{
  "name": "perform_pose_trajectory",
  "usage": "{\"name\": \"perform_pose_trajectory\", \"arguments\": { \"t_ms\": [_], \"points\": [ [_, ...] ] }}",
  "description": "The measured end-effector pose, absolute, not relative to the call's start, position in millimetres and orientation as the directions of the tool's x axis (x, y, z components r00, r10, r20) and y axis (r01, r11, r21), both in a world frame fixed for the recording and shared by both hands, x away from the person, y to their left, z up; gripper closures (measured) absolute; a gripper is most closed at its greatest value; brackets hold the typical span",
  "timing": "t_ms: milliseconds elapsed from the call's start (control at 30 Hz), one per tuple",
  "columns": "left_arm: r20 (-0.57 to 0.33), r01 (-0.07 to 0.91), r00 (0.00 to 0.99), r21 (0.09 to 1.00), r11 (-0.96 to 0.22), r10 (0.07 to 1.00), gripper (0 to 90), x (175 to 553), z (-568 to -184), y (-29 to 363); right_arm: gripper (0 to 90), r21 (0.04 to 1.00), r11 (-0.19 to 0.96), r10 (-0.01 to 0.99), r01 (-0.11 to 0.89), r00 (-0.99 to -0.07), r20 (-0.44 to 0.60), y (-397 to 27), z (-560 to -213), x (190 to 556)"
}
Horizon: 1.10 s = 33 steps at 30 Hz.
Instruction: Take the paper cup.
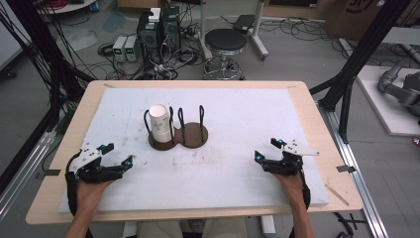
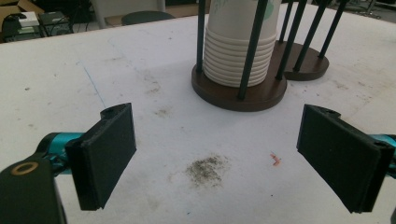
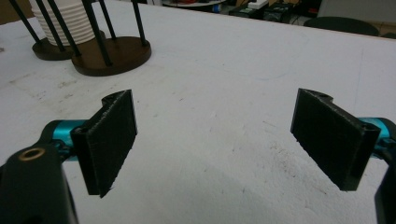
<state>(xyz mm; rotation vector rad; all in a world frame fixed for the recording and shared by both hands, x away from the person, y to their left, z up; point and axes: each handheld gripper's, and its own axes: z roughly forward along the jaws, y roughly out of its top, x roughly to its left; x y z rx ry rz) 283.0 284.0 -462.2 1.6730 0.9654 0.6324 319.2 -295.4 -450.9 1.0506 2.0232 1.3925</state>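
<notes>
A stack of white paper cups (image 1: 159, 124) stands upright in the left ring of a dark brown two-ring holder (image 1: 194, 136) with black rods, mid-table. The right ring holds nothing. My left gripper (image 1: 118, 153) rests near the front left of the mat, open, with nothing between its jaws. My right gripper (image 1: 267, 149) rests at the front right, open and empty too. In the left gripper view the cups (image 2: 240, 51) and holder base (image 2: 252, 95) lie ahead of the open left gripper (image 2: 215, 154). In the right gripper view the holder (image 3: 116, 56) sits far left of the right gripper (image 3: 215, 144).
A white foam mat (image 1: 247, 114) covers most of the wooden table (image 1: 54, 198). A dark dirt smudge (image 2: 205, 170) marks the mat between the left jaws. Beyond the table stand a round stool (image 1: 225, 42) and electronics boxes (image 1: 158, 29) with cables.
</notes>
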Motion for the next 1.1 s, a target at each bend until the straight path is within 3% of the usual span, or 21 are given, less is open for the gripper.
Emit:
{"name": "perform_pose_trajectory", "arguments": {
  "t_ms": [667,767,1100],
  "points": [
    [-0.072,0.297,0.54,0.948,-0.11,0.838,11.2,284.4,-461.8,285.2,14.9,0.924,0.204,0.798,0.323,-0.602,0.035,-295.4,-450.9,320.3],
    [-0.105,0.313,0.543,0.946,-0.084,0.833,10.4,286.0,-460.5,287.1,14.8,0.923,0.202,0.798,0.326,-0.601,0.038,-295.4,-450.9,320.5],
    [-0.109,0.291,0.55,0.954,-0.067,0.828,9.8,295.8,-431.5,293.8,14.9,0.918,0.198,0.8,0.342,-0.598,0.051,-295.5,-450.8,322.0]
  ]
}}
